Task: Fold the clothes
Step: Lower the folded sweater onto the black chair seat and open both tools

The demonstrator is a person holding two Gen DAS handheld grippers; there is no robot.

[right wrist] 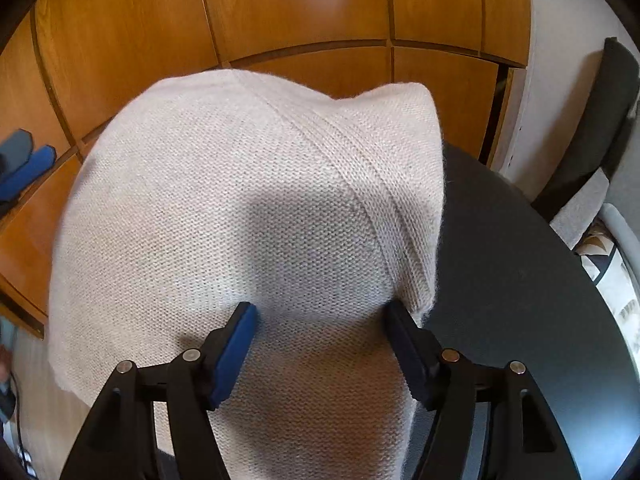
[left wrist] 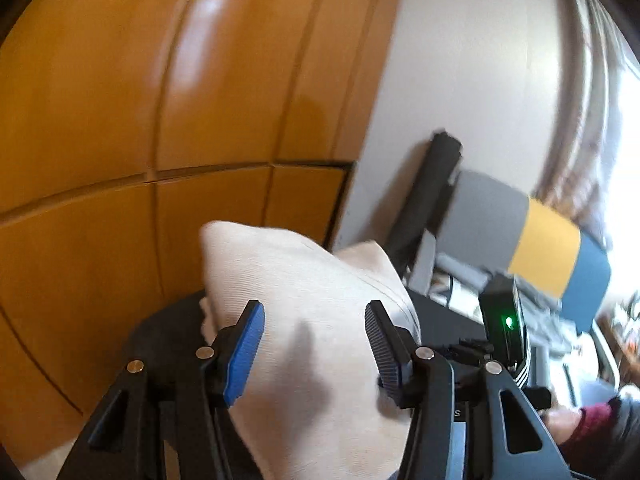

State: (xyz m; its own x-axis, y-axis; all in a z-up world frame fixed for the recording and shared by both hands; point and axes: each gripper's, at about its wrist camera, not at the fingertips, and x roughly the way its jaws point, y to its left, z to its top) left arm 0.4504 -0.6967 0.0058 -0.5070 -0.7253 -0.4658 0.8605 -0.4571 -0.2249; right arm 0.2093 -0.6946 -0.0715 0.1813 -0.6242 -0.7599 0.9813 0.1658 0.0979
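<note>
The right gripper (right wrist: 320, 320) and left gripper (left wrist: 314, 320), jaws released, hover over the beige knit (right wrist: 248, 200) on the dark table (right wrist: 520, 280); edges should align with the table's rim.

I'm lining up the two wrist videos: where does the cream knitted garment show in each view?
Left wrist: the cream knitted garment fills the lower centre, between the open fingers of the left gripper.
Right wrist: it fills the centre, reaching down between the open fingers of the right gripper.
Shared landmark: the orange wooden cabinet panels behind it.
</note>
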